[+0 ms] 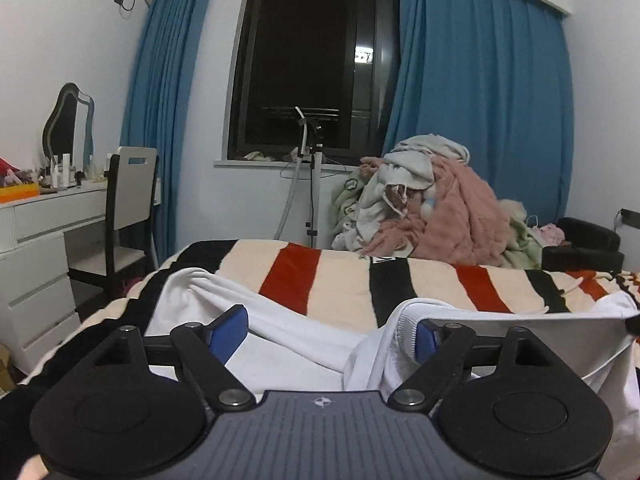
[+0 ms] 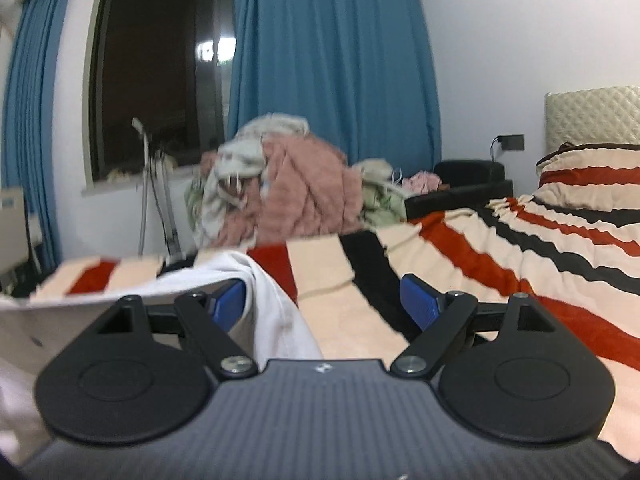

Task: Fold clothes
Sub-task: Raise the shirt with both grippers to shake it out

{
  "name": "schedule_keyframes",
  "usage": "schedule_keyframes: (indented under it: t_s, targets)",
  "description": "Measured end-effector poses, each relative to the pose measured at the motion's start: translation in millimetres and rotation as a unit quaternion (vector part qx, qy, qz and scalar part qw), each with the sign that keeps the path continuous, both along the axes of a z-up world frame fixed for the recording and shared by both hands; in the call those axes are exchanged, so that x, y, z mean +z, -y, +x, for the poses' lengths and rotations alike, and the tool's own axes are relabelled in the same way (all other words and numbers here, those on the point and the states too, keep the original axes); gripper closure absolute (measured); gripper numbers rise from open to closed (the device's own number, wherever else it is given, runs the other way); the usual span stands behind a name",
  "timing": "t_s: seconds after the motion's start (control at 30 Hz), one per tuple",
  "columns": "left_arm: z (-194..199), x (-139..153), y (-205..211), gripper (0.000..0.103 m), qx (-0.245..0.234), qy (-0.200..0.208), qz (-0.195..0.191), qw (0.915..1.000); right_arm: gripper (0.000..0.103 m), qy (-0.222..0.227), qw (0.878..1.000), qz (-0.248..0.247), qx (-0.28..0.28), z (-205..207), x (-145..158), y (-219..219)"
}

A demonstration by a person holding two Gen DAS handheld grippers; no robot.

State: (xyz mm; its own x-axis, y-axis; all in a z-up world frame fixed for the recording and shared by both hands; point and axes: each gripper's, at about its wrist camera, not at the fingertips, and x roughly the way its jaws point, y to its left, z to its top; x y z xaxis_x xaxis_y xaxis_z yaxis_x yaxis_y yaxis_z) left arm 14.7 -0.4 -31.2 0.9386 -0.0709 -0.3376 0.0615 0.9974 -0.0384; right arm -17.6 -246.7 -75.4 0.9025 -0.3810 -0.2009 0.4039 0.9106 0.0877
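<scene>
White garment (image 1: pixel 288 344) lies rumpled on striped bed (image 1: pixel 340 280) w/ both grippers, left (image 1: pixel 328 330) & right (image 2: pixel 322 306), fingers spread at its edges; each should pinch a hem corner squarely, keeping fabric taut btwn them.

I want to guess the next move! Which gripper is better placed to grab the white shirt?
Probably the left gripper: the white shirt bunches between its open fingers, hem against one pad. The right gripper mostly frames striped blanket.

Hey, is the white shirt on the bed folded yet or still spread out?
Not folded yet: the white shirt lies loose and rumpled across the striped blanket, bunched in uneven creases.
</scene>
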Motion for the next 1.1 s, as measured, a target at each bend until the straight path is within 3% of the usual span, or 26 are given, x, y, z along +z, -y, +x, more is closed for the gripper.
schedule_keyframes:
  t_s: [0.07,0.2,0.3,0.43,0.53,0.63,0.73,0.87,1.03,1.1]
  targets:
    - [-1,3,-2,0.015,0.008,-0.001,0.004,1.0000,0.020,-0.015,1.000,-0.006,-0.004,1,-4,-2]
    - [2,-23,12,0.013,-0.022,-0.091,0.081,0.9923,0.020,-0.025,0.999,-0.028,-0.033,-5,-6,-5]
    - [-8,-30,14,0.012,-0.038,-0.111,0.088,0.9892,0.020,-0.011,0.998,-0.042,-0.050,-16,-2,-9]
    - [-26,-31,7,0.011,-0.034,-0.127,0.057,0.9896,0.020,0.016,0.997,-0.022,-0.070,-38,7,-10]
    - [-32,-16,-8,0.010,-0.009,-0.101,0.024,0.9945,0.020,0.021,0.997,0.005,-0.076,-48,16,-8]
    - [-45,34,-27,0.006,0.026,-0.021,-0.022,0.9992,0.020,0.040,0.997,0.004,-0.069,-52,45,-8]
    - [-61,109,-36,0.006,0.049,0.074,-0.030,0.9956,0.020,0.084,0.995,0.005,-0.047,-54,100,-12]
    - [-88,227,-54,0.006,0.062,0.177,-0.060,0.9803,0.020,0.145,0.989,0.006,-0.009,-59,189,-20]
    - [-133,355,-69,0.006,0.074,0.292,-0.046,0.9525,0.020,0.213,0.976,-0.017,0.034,-89,303,-33]
    - [-153,395,-73,0.005,0.070,0.318,-0.048,0.9441,0.020,0.242,0.969,-0.028,0.048,-106,344,-38]
